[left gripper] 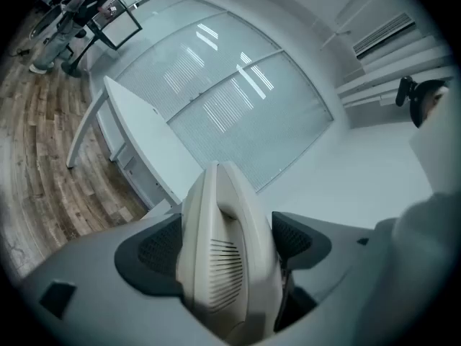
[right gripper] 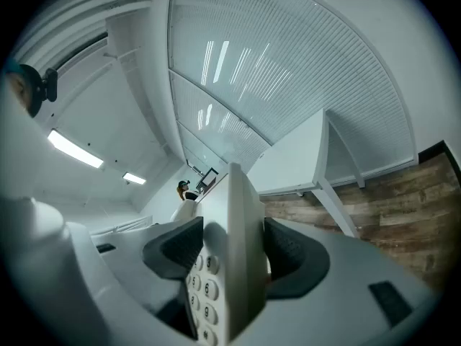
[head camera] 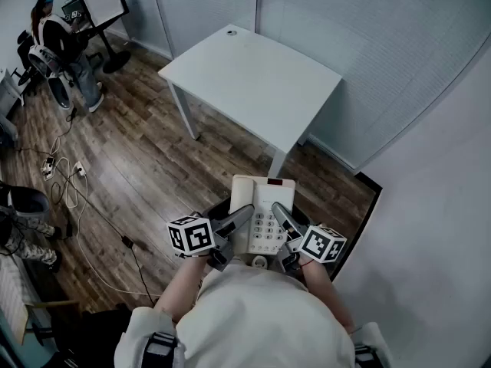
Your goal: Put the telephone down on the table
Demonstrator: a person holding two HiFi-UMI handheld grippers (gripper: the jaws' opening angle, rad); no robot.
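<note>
A cream desk telephone [head camera: 263,211] with a keypad and a handset on its left side hangs in the air close to my body, above the wooden floor. My left gripper [head camera: 239,219] is shut on its handset side [left gripper: 223,258]. On the keypad side [right gripper: 234,258] my right gripper [head camera: 281,219] is shut too, and its pads [right gripper: 292,254] press both faces of the housing. The white table [head camera: 253,79] stands ahead of the telephone, a short way off, with a bare top. The same table [left gripper: 137,132] shows edge-on in the left gripper view, and the table [right gripper: 302,153] also appears in the right gripper view.
A frosted glass partition [head camera: 368,44] runs behind the table and a white wall [head camera: 437,205] closes the right side. Cables and a power strip [head camera: 65,175] lie on the wooden floor at left. A person [head camera: 57,37] sits at a monitor desk far left.
</note>
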